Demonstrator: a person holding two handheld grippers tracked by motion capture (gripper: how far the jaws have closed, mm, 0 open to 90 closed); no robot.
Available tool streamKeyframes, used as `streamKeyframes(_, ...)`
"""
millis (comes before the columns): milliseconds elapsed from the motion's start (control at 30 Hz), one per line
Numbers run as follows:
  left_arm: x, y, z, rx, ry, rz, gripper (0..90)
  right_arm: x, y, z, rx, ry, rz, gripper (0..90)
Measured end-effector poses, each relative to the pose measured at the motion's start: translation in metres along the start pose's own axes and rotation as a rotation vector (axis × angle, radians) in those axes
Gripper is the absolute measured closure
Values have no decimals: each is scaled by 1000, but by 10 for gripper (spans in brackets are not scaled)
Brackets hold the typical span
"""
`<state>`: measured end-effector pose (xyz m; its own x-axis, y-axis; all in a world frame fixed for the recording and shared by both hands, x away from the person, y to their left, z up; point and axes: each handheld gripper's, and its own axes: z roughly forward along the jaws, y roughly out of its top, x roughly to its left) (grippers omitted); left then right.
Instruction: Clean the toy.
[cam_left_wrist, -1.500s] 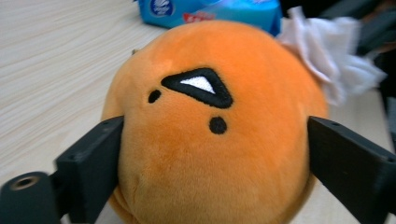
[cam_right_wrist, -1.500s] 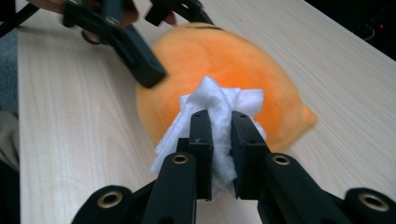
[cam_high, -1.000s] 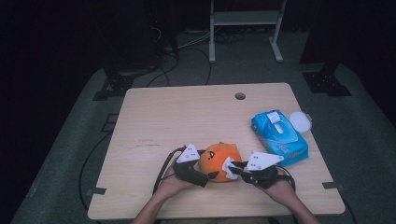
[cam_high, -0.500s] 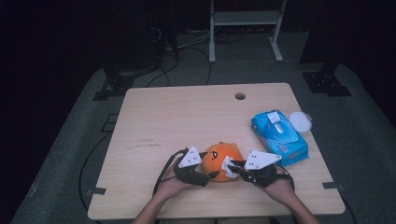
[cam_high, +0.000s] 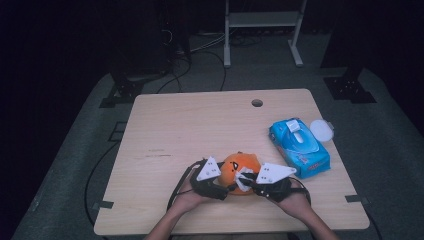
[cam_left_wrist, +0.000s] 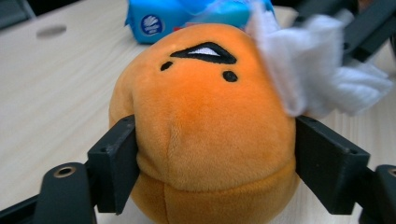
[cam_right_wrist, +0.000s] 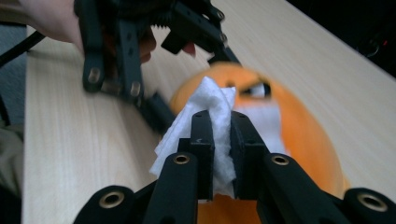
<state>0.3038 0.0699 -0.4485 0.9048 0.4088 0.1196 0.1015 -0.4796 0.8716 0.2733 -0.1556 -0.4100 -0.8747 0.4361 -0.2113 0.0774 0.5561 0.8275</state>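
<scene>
left tongs (cam_left_wrist: 205, 154) grip the orange plush (cam_left_wrist: 205, 130); right tongs (cam_right_wrist: 222, 135) pinch a white wipe (cam_right_wrist: 205, 121); no legible writing.

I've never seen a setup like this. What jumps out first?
A round orange plush toy with a stitched face sits at the wooden table's near edge, squeezed between the left gripper's black jaws. The right gripper pinches a white wipe against it; a blue wipes pack lies to the right.

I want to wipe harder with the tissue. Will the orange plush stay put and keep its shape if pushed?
The plush probably gives: its fabric creases where the left gripper squeezes its sides. It looks round, so it may roll if released. The tissue, pinched in the right gripper, is crumpled and floppy, so it likely passes on little force.
</scene>
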Motion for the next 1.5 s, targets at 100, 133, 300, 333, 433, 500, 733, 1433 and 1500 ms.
streamKeyframes(100,0,-2,-2,-2,-12,31,237,-7,0,-3,-17,-30,10,806)
streamKeyframes(133,1,-3,-2,-5,-16,27,237,-10,-2,-5,-17,-40,29,806)
streamKeyframes(300,3,-5,-2,-5,-26,10,203,-20,-17,-12,-1,-55,71,777)
streamKeyframes(333,2,-5,-2,-1,-27,12,198,-17,-18,-13,-4,-57,66,766)
streamKeyframes(433,1,-5,-2,8,-26,15,193,-7,-19,-10,14,-60,0,691)
streamKeyframes(500,2,-6,-2,13,-27,15,194,-2,-19,-8,24,-72,-44,666)
streamKeyframes(733,0,-6,0,21,-38,21,191,-6,-24,-3,21,-94,-5,564)
streamKeyframes(1433,16,-6,-6,1,-90,-145,131,-24,-38,-17,52,-28,137,784)
streamKeyframes(1500,17,-3,-5,4,-80,-159,83,-17,-33,-13,40,-3,130,786)
